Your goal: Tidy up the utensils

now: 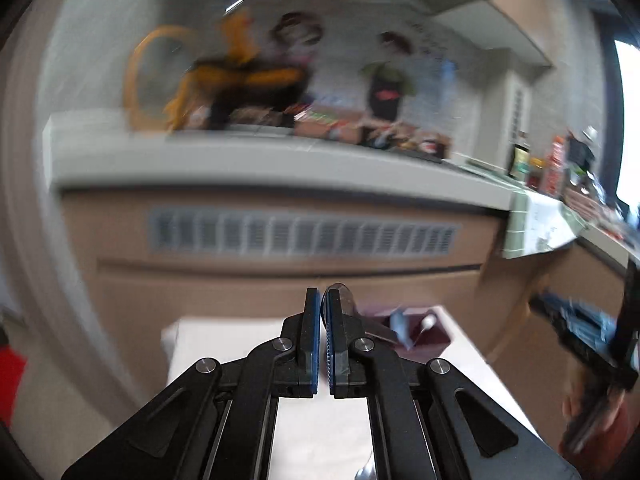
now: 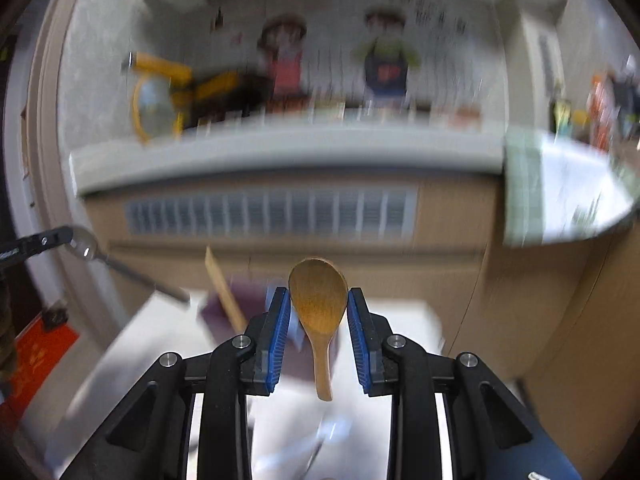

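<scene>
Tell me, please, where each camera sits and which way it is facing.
Left wrist: on the left gripper, looking along its shut fingers over a white table to a counter with a vent grille; the right gripper shows at right.
Right wrist: on the right gripper, facing the same counter; it clamps a wooden spoon; the left gripper with a metal spoon shows at left.
Shared: counter, grille, table.
</scene>
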A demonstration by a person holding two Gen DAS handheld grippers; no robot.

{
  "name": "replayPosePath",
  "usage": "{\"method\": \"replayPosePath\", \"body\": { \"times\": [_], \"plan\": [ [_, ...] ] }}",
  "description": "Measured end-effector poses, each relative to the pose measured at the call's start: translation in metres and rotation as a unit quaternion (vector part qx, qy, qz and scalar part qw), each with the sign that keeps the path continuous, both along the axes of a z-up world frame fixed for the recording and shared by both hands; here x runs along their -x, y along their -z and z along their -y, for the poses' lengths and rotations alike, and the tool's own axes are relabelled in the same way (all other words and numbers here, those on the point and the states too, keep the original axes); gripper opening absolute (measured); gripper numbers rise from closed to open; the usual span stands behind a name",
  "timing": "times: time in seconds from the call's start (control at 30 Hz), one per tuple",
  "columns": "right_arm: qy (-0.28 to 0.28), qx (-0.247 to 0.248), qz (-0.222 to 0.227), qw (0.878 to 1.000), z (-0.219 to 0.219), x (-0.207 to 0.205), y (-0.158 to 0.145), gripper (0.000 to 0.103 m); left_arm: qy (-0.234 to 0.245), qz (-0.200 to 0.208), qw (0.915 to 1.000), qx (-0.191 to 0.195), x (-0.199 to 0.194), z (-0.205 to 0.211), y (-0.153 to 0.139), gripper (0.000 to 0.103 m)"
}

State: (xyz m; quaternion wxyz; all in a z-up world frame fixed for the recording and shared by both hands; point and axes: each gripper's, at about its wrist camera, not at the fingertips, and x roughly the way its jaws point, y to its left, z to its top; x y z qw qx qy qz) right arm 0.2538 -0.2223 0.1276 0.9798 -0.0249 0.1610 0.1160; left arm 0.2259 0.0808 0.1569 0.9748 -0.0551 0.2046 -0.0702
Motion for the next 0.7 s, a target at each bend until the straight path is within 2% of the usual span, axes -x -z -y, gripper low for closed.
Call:
{"method": "replayPosePath", "body": {
  "times": [0.1, 0.17, 0.23, 0.37, 0.57, 0.7],
  "plan": [
    [-0.011, -0.007, 0.037, 0.999, -0.004, -0.016, -0.041, 0.026, 0.016, 0.009, 0.9978, -0.064, -0.019, 0.028, -0.040, 0.002],
    [-0.015, -0.017, 0.045, 0.999, -0.008, -0.031, -0.054, 0.026, 0.010, 0.009, 0.9953, -0.095, -0.031, 0.040, -0.051, 0.002],
    [-0.019, -0.023, 0.042, 0.999, -0.012, -0.044, -0.057, 0.026, 0.009, 0.002, 0.9942, -0.107, -0.043, 0.047, -0.053, 0.002],
    [-0.026, -0.029, 0.021, 0.999, -0.022, -0.067, -0.038, 0.026, 0.014, -0.014, 0.9951, -0.096, -0.067, 0.053, -0.035, 0.002],
    [-0.019, -0.022, -0.021, 0.999, -0.029, -0.099, 0.015, 0.026, 0.016, -0.045, 0.9940, -0.098, -0.101, 0.061, 0.005, 0.002],
    [-0.027, -0.018, -0.058, 0.998, -0.034, -0.119, 0.042, 0.026, 0.029, -0.072, 0.9942, -0.074, -0.124, 0.061, 0.027, 0.003]
  ]
}}
